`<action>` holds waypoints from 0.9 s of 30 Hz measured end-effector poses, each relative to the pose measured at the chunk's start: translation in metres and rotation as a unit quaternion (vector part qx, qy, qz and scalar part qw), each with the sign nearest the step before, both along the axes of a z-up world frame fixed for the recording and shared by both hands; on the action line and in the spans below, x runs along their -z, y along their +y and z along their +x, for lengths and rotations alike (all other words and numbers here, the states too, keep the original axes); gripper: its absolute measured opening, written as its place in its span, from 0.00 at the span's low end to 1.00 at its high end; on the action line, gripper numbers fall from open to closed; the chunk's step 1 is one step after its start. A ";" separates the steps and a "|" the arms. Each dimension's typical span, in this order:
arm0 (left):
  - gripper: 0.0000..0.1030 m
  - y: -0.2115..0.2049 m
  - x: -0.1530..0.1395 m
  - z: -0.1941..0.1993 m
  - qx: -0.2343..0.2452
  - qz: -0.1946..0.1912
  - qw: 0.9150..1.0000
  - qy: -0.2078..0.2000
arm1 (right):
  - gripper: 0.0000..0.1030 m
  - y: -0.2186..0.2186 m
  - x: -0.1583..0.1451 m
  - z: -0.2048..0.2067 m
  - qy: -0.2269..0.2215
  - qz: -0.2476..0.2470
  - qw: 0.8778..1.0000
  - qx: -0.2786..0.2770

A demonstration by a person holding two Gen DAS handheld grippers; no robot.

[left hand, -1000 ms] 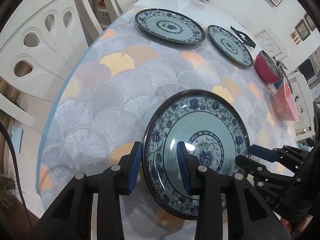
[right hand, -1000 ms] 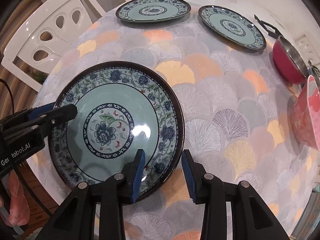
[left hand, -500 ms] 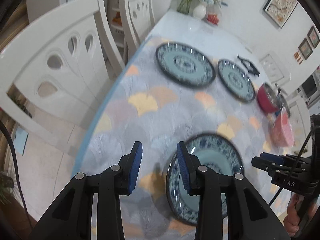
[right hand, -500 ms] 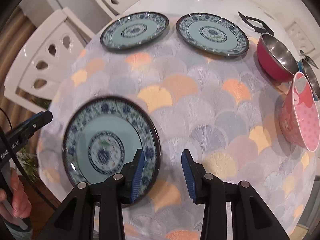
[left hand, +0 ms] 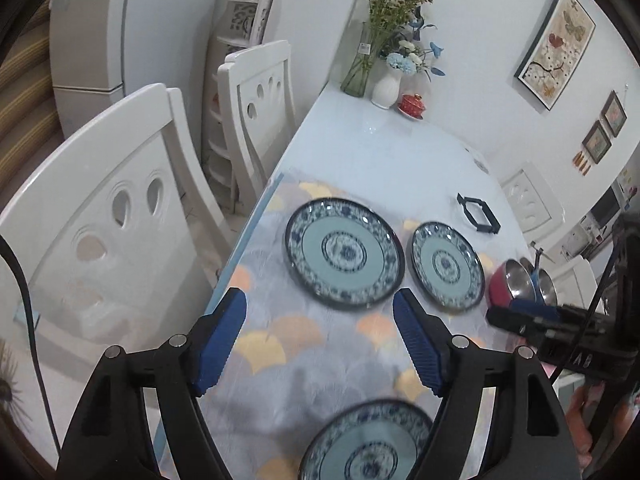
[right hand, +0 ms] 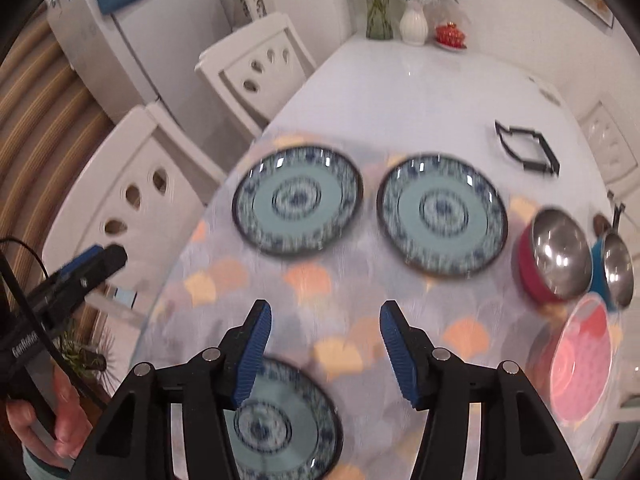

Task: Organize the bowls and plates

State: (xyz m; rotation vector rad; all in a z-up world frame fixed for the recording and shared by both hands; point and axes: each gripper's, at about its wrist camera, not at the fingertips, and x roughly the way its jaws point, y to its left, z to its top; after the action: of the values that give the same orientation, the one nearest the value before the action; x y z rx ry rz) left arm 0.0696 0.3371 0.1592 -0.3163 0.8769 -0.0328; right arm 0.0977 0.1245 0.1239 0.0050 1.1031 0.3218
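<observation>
Three blue-patterned teal plates lie flat on the scallop-pattern tablecloth. The near plate [left hand: 368, 444] [right hand: 280, 416] lies at the front edge, below both grippers. Two far plates lie side by side: the left plate [left hand: 344, 252] [right hand: 298, 204] and the right plate [left hand: 446, 266] [right hand: 442, 214]. A red steel-lined bowl [right hand: 554, 254] [left hand: 510, 282], a blue steel-lined bowl [right hand: 614, 266] and a pink bowl [right hand: 580, 360] stand at the right. My left gripper [left hand: 320, 340] is open and empty, raised above the table. My right gripper [right hand: 324, 354] is open and empty, raised too.
White chairs [left hand: 120, 216] [right hand: 256, 68] stand along the table's left side. A black trivet [left hand: 478, 218] [right hand: 526, 148] lies on the bare white tabletop beyond the plates. Vases with flowers [left hand: 386, 84] and a small red dish [right hand: 450, 36] stand at the far end.
Both grippers have lifted up and back from the near plate, which stays flat on the table. Both jaws have opened wider.
</observation>
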 end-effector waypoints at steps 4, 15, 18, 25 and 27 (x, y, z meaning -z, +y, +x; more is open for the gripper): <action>0.71 -0.002 0.014 0.027 -0.003 -0.008 1.000 0.016 | 0.54 -0.003 -0.003 0.046 -0.003 0.004 1.000 0.011; 0.59 0.004 0.088 0.087 -0.047 -0.028 0.994 0.093 | 0.55 0.014 0.064 0.164 0.057 0.019 0.998 -0.013; 0.58 0.006 0.101 0.094 -0.054 -0.031 0.993 0.105 | 0.55 0.022 0.082 0.183 0.063 0.007 0.998 -0.026; 0.37 0.007 0.127 0.099 -0.048 -0.054 0.990 0.125 | 0.48 0.041 0.117 0.210 0.069 -0.023 0.996 -0.054; 0.36 0.008 0.129 0.099 -0.047 -0.056 0.990 0.123 | 0.46 0.046 0.122 0.212 0.072 -0.024 0.995 -0.063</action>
State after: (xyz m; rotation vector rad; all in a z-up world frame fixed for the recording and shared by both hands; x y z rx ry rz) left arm 0.1688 0.3451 0.0300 -0.4745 1.1066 0.0461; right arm 0.3096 0.1701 0.0020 -0.0859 1.2572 0.4117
